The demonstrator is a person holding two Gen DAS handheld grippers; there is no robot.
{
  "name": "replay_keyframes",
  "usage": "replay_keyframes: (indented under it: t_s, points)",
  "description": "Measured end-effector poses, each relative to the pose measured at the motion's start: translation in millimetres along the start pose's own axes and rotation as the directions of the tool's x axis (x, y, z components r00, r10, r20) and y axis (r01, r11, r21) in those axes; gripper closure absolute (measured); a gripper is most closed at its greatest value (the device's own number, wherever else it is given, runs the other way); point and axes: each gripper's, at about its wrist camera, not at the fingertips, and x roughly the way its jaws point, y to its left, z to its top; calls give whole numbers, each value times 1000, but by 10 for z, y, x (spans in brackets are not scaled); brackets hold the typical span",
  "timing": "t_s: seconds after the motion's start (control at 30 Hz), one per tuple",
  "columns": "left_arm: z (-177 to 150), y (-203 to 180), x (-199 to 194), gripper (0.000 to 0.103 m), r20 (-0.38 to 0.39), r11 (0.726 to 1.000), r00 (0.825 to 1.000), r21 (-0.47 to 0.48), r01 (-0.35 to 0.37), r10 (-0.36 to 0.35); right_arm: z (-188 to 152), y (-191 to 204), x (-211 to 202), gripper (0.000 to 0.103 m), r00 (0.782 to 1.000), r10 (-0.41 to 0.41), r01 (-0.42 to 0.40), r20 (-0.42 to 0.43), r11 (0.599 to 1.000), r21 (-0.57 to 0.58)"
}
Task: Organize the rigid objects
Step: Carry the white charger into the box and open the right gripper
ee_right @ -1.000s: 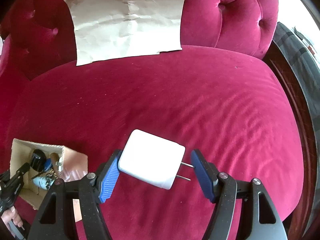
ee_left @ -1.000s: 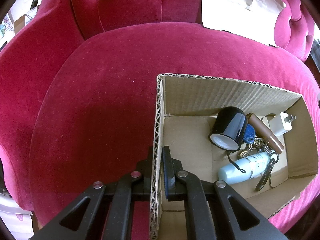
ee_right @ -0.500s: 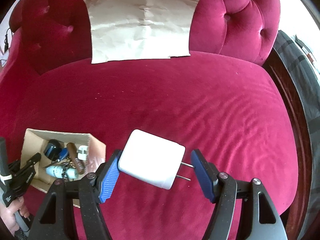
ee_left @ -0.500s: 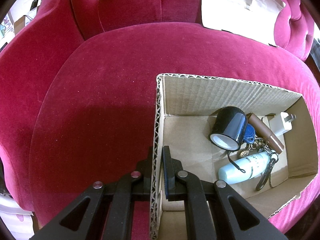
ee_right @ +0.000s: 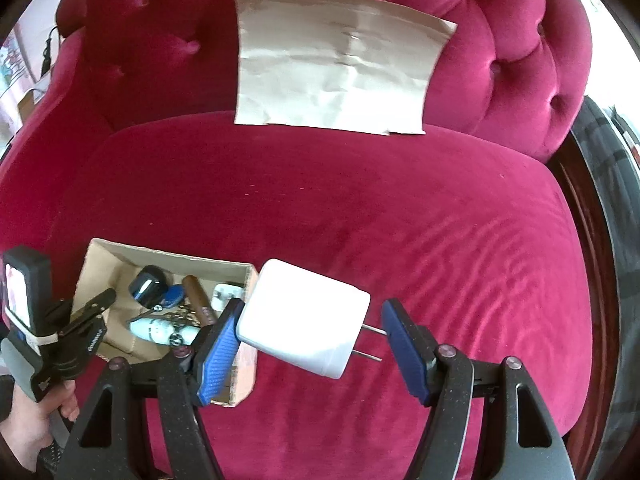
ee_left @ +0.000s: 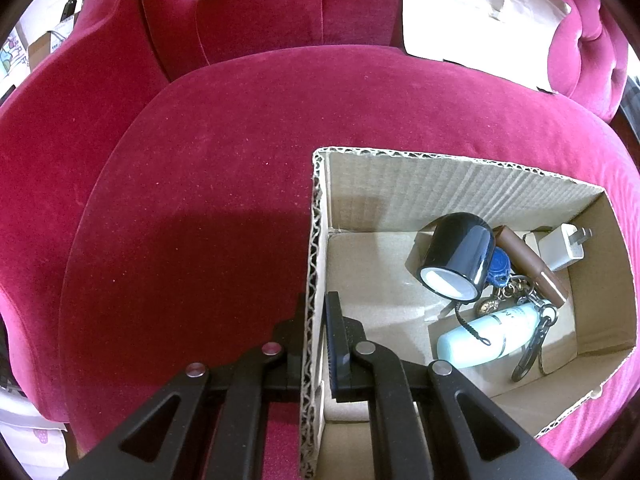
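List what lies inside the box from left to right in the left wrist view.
Black cylinder → blue key fob → brown case → white charger plug. The pale blue bottle and the keyring overlap these, so they are left out.

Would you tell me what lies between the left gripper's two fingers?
The cardboard box's near wall: in the left wrist view, the left gripper is shut on that corrugated edge.

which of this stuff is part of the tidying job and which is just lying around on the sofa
Part of the job:
- white charger in the right tool
- cardboard box, wall clamped by the left tool
- already boxed: black cup, blue bottle, keys, brown case, small charger

Lying about:
- brown paper
- red sofa
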Motion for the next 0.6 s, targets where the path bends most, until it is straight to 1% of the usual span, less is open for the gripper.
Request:
replay_keyframes:
  t_s: [0.33, 0.6]
  points:
    - [7, -4, -9, 96, -2, 1000, 1000, -2, -1, 1, 24, 342, -11, 29, 999, 46, -46, 2, 998, -48]
    - [3, -18, -17, 96, -1, 1000, 1000, -3, -2, 2, 9, 579, 69, 29, 997, 79, -80, -9, 994, -77]
